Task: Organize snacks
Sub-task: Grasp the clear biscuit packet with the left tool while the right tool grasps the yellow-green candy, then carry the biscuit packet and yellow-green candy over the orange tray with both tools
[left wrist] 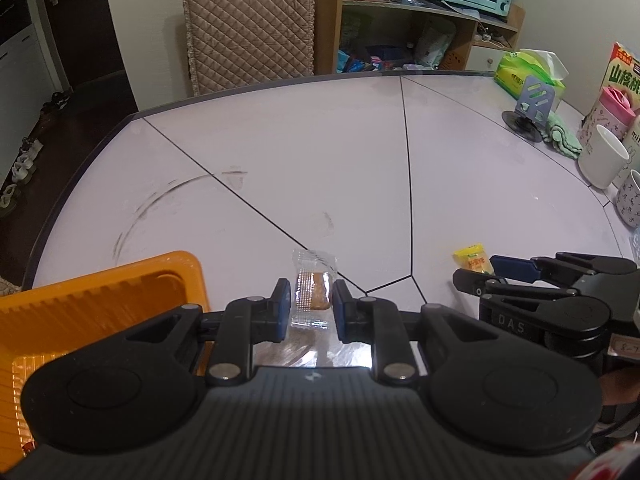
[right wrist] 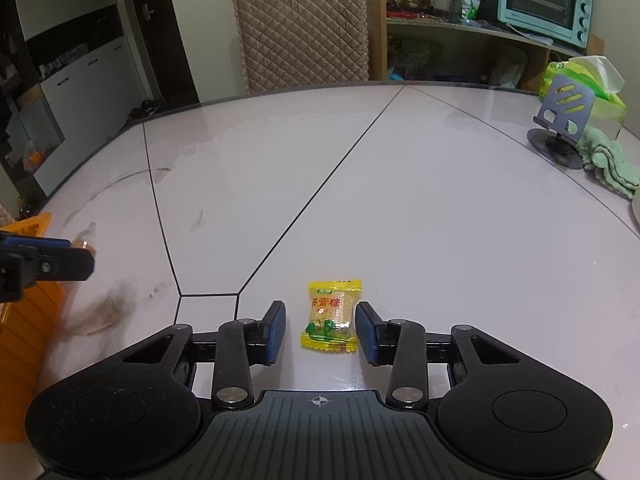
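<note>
— Left gripper [left wrist: 311,285] first. Released or clenched?

— Clenched, on a clear packet [left wrist: 316,296] with a brown snack inside. Pinched between the two blue pads [left wrist: 282,308], standing upright, top edge pointing away from the camera. From the right wrist view, only seen at the left edge, with a bit of the clear wrapper sticking out past the fingers.

— On the table [left wrist: 320,160] or above it?

— Seems lifted off the surface, but hard to say for sure. Just to the right of the orange tray [left wrist: 100,292], not over it.

— And inside the tray?

— Ribbed orange bottom; something shiny near the left edge, too unclear to name.

— Right gripper [right wrist: 320,308] now?

— Released, not grasping. Pointing down at a slant, one blue finger [right wrist: 276,328] on each side of a yellow packet [right wrist: 330,316]. Small gap on both sides, no contact with the wrapper.

— Position of this yellow packet?

— Lying flat on the white table, near the front edge, just right of the dark seam lines. Red characters and a green picture on the wrapper. Well apart from the tray.

— Both tools close together?

— Side by side, right one just beside the left in the left wrist view.

— Other things on the table?

— At the far right: a green tissue pack [right wrist: 580,80], a grey phone stand [right wrist: 564,112], a folded green cloth [right wrist: 608,160] touching the stand's base. Also a white mug [left wrist: 600,156] in the left wrist view. Behind the table, a shelf with a light blue oven [right wrist: 544,0].
</note>
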`<state>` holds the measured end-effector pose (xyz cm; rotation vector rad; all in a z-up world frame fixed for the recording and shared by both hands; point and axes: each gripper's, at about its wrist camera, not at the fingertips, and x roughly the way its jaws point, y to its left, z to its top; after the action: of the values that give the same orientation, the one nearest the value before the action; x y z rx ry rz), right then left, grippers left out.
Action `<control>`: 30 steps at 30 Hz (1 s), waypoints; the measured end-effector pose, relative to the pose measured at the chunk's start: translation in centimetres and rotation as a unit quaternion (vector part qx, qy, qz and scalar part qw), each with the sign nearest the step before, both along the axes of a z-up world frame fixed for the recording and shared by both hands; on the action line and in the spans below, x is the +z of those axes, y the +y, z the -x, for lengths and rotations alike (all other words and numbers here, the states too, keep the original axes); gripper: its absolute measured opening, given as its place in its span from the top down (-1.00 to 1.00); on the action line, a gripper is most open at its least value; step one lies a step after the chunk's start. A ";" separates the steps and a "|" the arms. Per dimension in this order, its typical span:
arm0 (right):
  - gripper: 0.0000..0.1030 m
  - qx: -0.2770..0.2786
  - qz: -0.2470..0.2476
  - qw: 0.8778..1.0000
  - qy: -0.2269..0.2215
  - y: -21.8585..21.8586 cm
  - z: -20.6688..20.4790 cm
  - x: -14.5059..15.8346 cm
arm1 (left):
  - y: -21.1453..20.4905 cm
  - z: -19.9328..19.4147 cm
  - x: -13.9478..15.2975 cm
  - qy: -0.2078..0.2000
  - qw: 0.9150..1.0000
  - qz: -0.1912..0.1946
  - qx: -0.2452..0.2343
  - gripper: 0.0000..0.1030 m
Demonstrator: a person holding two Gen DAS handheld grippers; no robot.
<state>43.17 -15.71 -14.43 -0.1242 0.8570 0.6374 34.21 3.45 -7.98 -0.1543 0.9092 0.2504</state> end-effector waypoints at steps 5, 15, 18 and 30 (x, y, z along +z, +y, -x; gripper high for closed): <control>0.44 0.001 0.014 1.000 -0.015 0.0 0.2 -0.1 | -0.2 0.4 0.2 -0.003 1.000 -0.001 0.002 0.61; 0.52 0.009 0.017 1.000 -0.017 -0.2 0.3 -0.2 | -0.6 1.2 0.8 -0.006 1.000 -0.002 0.004 0.61; 0.55 0.006 0.008 1.000 -0.006 -0.6 0.3 -0.1 | -0.8 1.6 1.0 -0.009 1.000 -0.003 0.006 0.61; 0.57 -0.009 -0.047 0.999 0.006 -4.0 3.0 2.9 | -2.8 3.8 3.1 -0.029 1.000 0.005 -0.002 0.61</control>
<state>40.20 -19.67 -11.55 -0.0270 0.8372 0.6615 30.43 0.68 -4.88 -0.1690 0.8525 0.2358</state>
